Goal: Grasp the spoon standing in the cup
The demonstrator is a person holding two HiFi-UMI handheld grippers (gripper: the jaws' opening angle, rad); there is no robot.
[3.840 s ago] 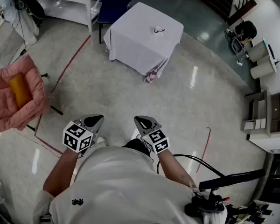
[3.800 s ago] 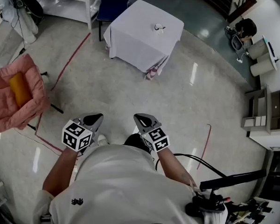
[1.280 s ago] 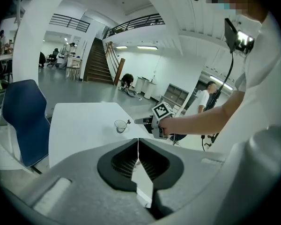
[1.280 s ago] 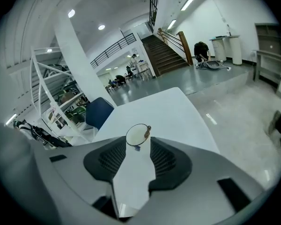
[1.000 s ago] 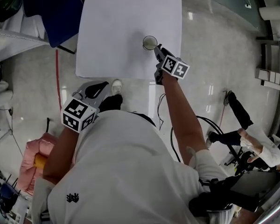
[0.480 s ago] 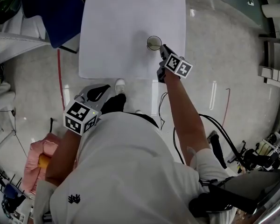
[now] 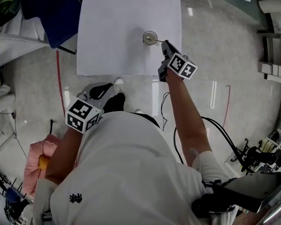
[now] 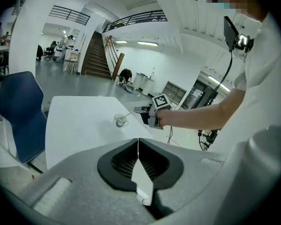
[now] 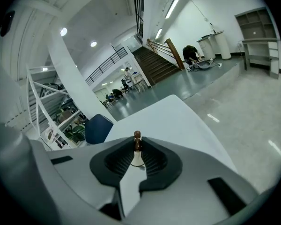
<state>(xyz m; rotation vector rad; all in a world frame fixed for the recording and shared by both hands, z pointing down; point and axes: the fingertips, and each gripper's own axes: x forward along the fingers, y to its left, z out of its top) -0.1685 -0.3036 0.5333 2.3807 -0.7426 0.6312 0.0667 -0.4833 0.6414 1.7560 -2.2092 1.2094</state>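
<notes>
Hanging over the floor short of the table's near edge, the left gripper (image 7: 98, 89) has its jaws pressed together along their whole length, with nothing between them. Its own view shows the same: the two dark pads meet in a thin seam (image 8: 138, 142). It is well apart from the cup and spoon.

Past it stands the white square table (image 7: 112, 27), with a blue chair (image 7: 51, 13) at its left side. The cup (image 7: 150, 37) sits right of the tabletop's centre, with bare cloth all round it. It is small and round-rimmed, and looks like clear glass in the left gripper view (image 8: 120, 120).

The spoon (image 7: 158, 40) stands in the cup, tilted, and its handle leans out over the rim toward the person's right. It is a thin, pale metal shaft (image 8: 128, 114) that ends in a small brown knob (image 9: 137, 135).

At the right, the right gripper (image 7: 165, 44) reaches over the table's near right part on an outstretched arm, its marker cube just behind it. Its jaws stand narrow and are clamped on the upper end of the handle. In the right gripper view the shaft runs up between the two ribbed pads, which touch it on both sides. The brown knob pokes out just above the fingertips. Below the grip, a curve of the cup's rim (image 9: 136, 163) shows through the gap between the pads, so the cup lies just ahead of the jaws without touching them.
</notes>
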